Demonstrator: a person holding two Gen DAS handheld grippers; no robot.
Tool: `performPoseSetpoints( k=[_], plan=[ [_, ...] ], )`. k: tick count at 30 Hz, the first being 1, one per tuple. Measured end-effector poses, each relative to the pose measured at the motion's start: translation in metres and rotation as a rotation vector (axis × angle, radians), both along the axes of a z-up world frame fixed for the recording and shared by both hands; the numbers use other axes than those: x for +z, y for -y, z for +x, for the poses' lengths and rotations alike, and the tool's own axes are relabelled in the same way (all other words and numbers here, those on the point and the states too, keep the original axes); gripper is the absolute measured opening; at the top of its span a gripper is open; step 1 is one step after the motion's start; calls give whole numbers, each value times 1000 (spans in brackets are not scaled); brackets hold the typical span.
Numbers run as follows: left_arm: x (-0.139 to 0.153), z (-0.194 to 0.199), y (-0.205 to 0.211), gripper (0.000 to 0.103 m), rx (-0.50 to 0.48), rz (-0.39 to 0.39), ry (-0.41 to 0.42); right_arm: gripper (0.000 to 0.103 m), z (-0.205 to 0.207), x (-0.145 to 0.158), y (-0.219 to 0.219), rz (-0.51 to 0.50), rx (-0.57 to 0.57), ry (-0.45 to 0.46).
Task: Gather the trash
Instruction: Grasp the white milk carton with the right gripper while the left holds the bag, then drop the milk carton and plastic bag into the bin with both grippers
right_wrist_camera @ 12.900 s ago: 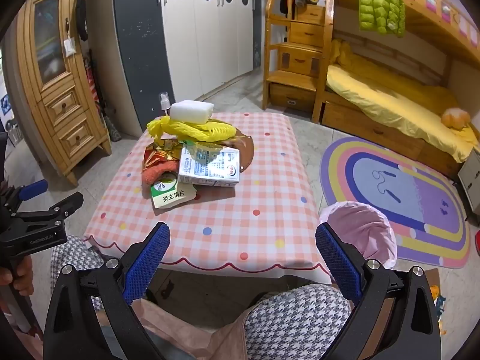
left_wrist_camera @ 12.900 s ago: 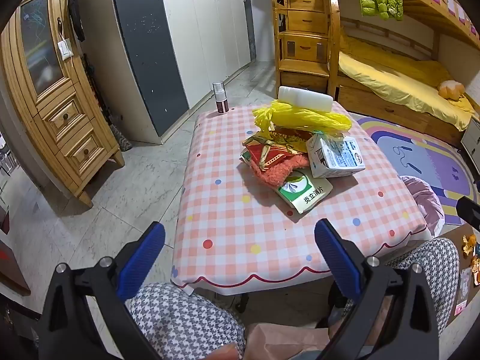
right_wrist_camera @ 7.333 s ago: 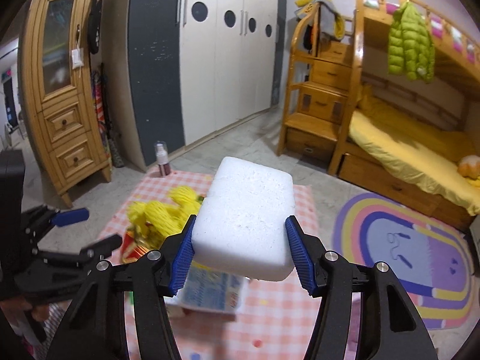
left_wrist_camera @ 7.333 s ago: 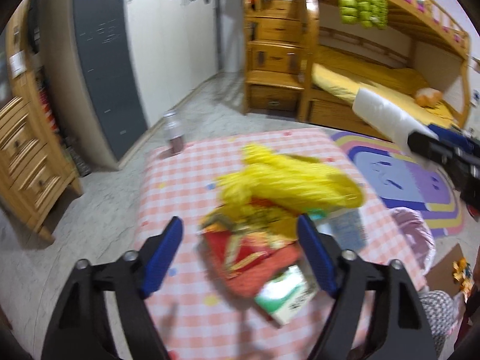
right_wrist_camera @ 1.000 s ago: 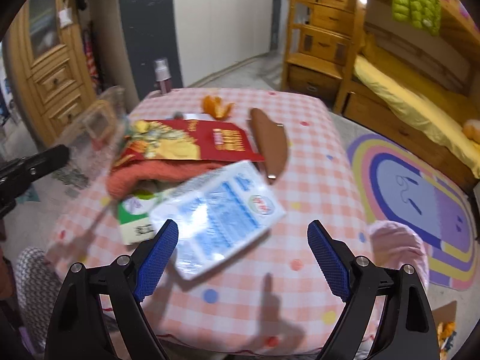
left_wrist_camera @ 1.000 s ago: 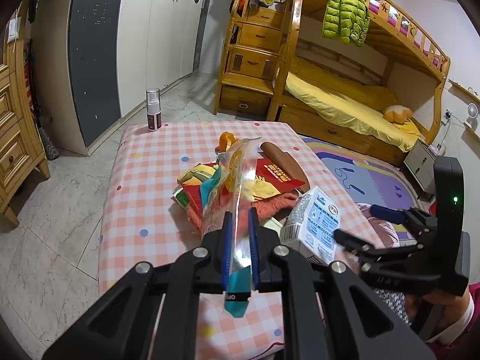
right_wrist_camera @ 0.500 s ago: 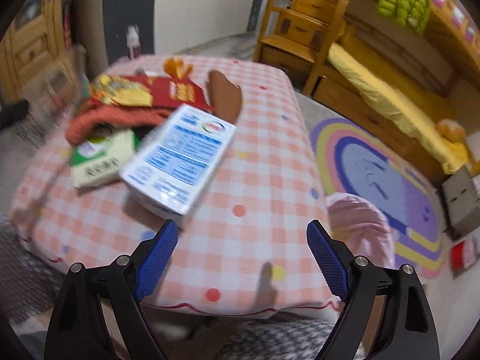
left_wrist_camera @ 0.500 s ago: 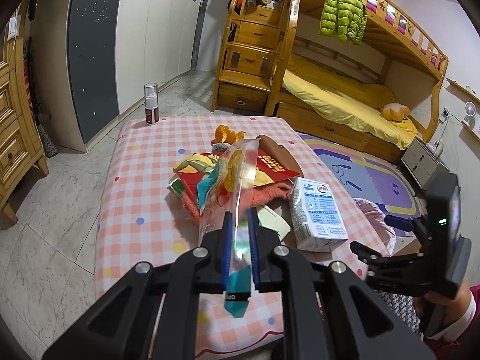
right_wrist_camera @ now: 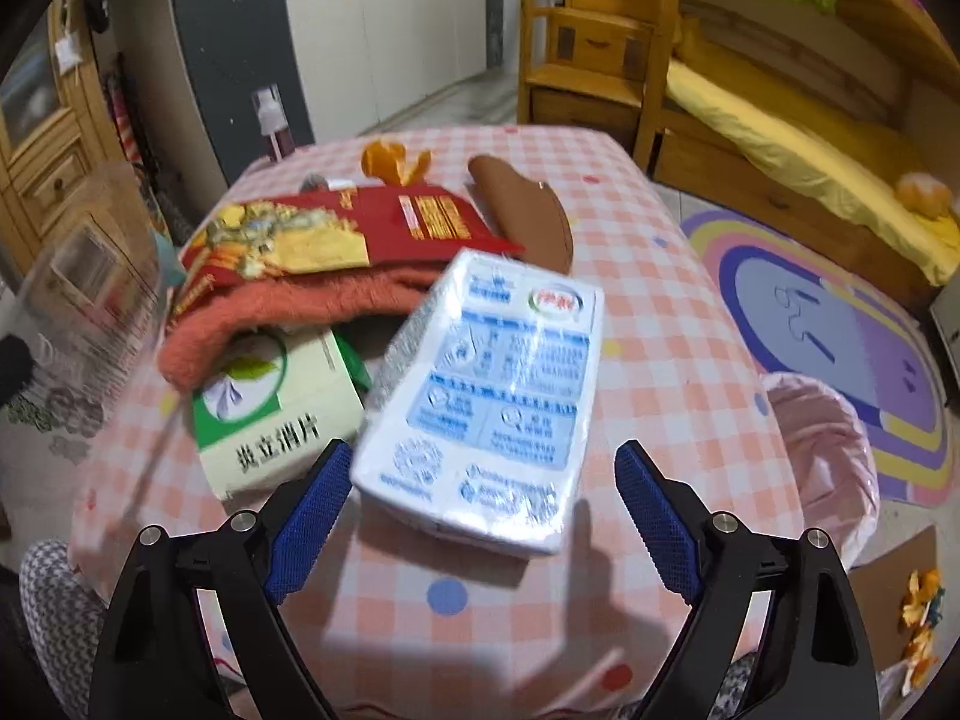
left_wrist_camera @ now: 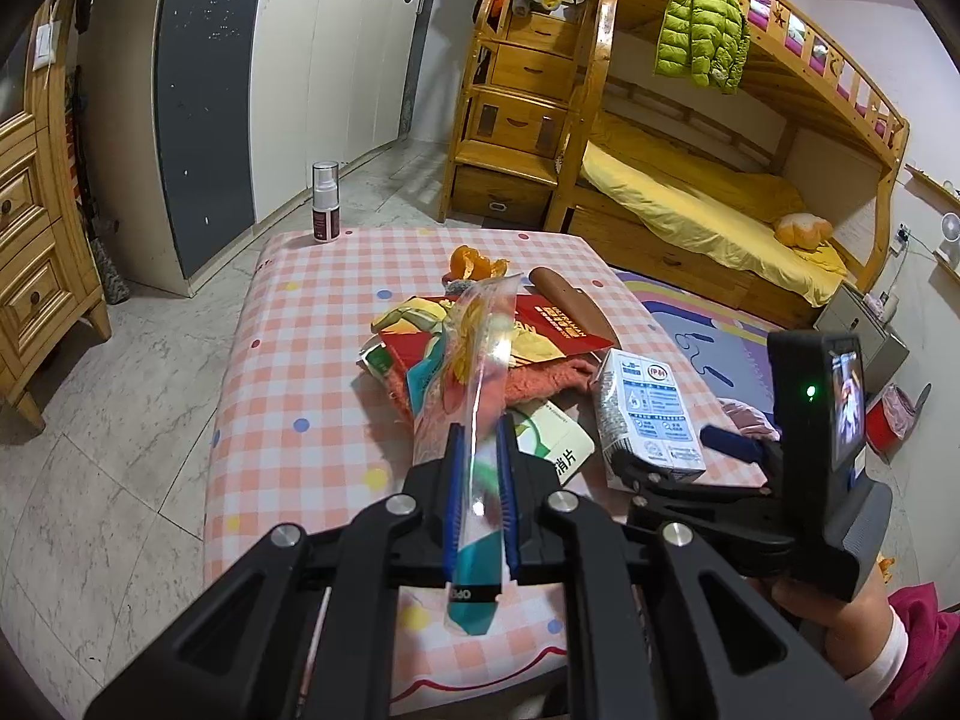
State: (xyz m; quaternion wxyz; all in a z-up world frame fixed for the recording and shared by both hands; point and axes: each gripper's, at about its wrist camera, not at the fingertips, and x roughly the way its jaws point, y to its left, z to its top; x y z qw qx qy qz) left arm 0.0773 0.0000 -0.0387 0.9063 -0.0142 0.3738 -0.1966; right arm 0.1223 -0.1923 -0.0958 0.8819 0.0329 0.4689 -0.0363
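Observation:
My left gripper is shut on a clear crinkled plastic bag, held upright over the near side of the pink checked table. A blue-and-white milk carton lies flat on the cloth at the near right. My right gripper is open, its blue pads either side of the carton's near end without pressing it. In the left wrist view the same carton lies just ahead of the right gripper. Behind it are a green-white box, an orange cloth and a red packet.
Orange peel and a brown sheath-like piece lie farther back. A spray bottle stands at the far left corner. A pink-lined bin sits on the floor right of the table, by a striped rug and a bunk bed.
The right gripper has dropped and closed in on the milk carton, which now lies between its fingers. The left gripper with its bag has stayed put.

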Motion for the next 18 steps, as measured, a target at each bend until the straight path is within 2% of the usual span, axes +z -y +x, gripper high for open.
performPoseSetpoints(
  k=[3,6,10,13,18],
  plan=[
    [0,0,-1,9,3,-5,1,78,-7,-2,7,-6,-3,7],
    [2,-2,1,9,-5,-4,8,76,-6,-2,14,48,3,25],
    [5,-6,3,9,-6,1,12,69,-5,2,13,42,20,62],
    [13,-11,1,9,-17,-15,28,67,-19,21,12,22,60,113],
    [30,-20,16,9,-97,-79,64,67,-51,56,34,23,70,196]
  ],
)
